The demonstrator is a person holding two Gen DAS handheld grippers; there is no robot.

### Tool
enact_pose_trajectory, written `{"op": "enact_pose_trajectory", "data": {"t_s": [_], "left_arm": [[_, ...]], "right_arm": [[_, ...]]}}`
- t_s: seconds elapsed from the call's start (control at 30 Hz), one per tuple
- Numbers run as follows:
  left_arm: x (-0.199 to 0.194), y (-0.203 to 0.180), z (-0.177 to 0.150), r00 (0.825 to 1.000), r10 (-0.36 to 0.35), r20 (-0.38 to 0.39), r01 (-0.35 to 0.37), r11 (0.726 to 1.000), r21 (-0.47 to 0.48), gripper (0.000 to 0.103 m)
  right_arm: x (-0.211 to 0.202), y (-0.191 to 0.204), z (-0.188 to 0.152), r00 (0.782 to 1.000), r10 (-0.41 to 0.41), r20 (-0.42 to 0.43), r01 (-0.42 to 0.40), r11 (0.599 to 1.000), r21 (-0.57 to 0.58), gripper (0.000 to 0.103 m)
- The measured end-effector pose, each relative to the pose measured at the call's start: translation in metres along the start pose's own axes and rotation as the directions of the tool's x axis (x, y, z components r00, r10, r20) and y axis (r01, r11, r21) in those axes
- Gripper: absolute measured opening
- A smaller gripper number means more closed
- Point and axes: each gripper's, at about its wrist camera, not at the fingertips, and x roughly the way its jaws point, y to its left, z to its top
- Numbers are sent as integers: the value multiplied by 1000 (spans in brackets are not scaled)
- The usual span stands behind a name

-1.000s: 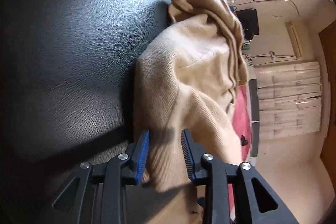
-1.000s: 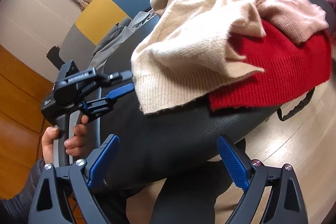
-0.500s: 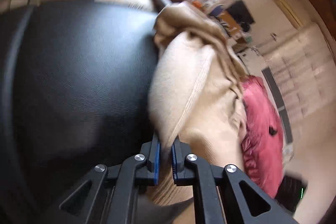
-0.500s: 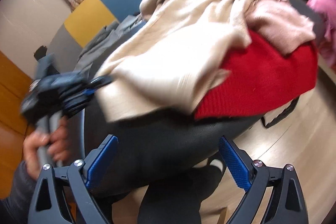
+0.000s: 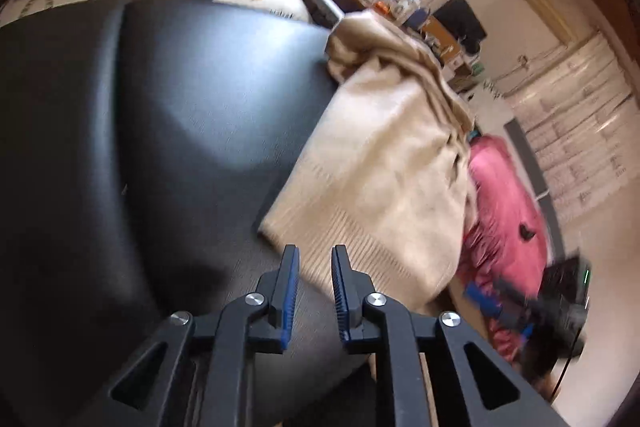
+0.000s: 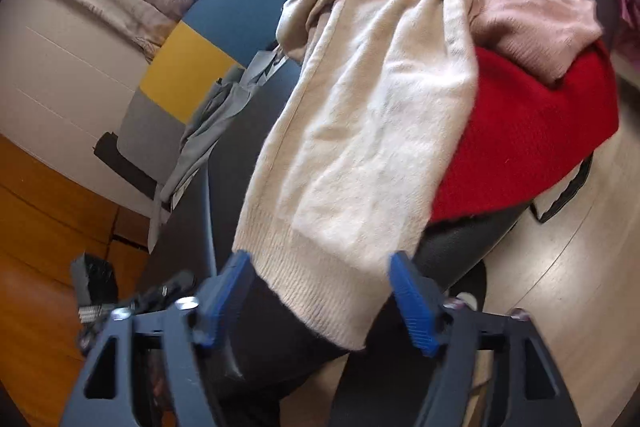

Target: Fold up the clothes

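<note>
Right wrist view first: the right gripper (image 6: 320, 301) has its jaws wide apart and closing, and the ribbed hem of the cream sweater (image 6: 360, 131) hangs right down between the blue pads, touching neither. Long axis runs from that hem near the camera up and away to the bunched collar end at the far side of the black leather seat (image 6: 248, 155). It's fuzzy, pale knit, laid out as one long panel, draped partly over a red sweater (image 6: 532, 143) with a pink knit (image 6: 536, 23) on top of that.

Over to the left wrist view: the left gripper (image 5: 314, 291) shows a narrow gap, jaws opening, nothing between them. The sweater's hem lies just beyond the tips, flat on the seat, stretching away toward the cluttered far end of the room.
</note>
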Motion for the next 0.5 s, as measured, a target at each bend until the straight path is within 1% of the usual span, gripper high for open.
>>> {"op": "enact_pose_trajectory", "data": {"t_s": [0.03, 0.07, 0.1, 0.2, 0.27, 0.3, 0.33, 0.37, 0.43, 0.47, 0.5], "left_arm": [[4, -3, 10, 1000, -3, 6, 3, 1000, 7, 21], [12, -9, 21, 1000, 14, 9, -14, 1000, 21, 21], [22, -15, 34, 1000, 14, 5, -14, 999, 49, 23], [60, -29, 73, 999, 2, -32, 1, 994, 105, 26], [86, -32, 95, 998, -15, -64, 23, 992, 125, 30], [100, -33, 108, 997, -15, -82, 26, 990, 142, 30], [113, -35, 118, 994, -37, -99, 52, 986, 159, 31], [123, -34, 125, 991, -59, -117, 78, 984, 163, 34], [145, -30, 143, 982, -101, -157, 125, 981, 151, 37], [156, -28, 152, 982, -93, -164, 119, 981, 154, 40], [167, -25, 161, 981, -89, -172, 115, 981, 153, 41]], "right_arm": [[2, 3, -1, 1000, 9, 0, -9, 1000, -9, 84], [3, 5, -2, 1000, 15, -3, -15, 1000, -17, 85], [6, 5, -1, 1000, 16, -9, -16, 1000, -25, 85], [10, 7, 3, 1000, 8, -12, -9, 999, -52, 88], [13, 5, 9, 1000, -2, -9, 2, 998, -57, 94], [15, 4, 11, 1000, -7, -9, 6, 998, -57, 95], [17, 1, 15, 1000, -10, -10, 9, 999, -53, 95], [19, -3, 18, 1000, -12, -12, 11, 999, -44, 95], [22, -10, 26, 1000, -14, -5, 13, 1000, -27, 95], [24, -13, 30, 1000, -18, -2, 18, 1000, -18, 95], [25, -14, 33, 1000, -20, 0, 20, 1000, -12, 95]]}}
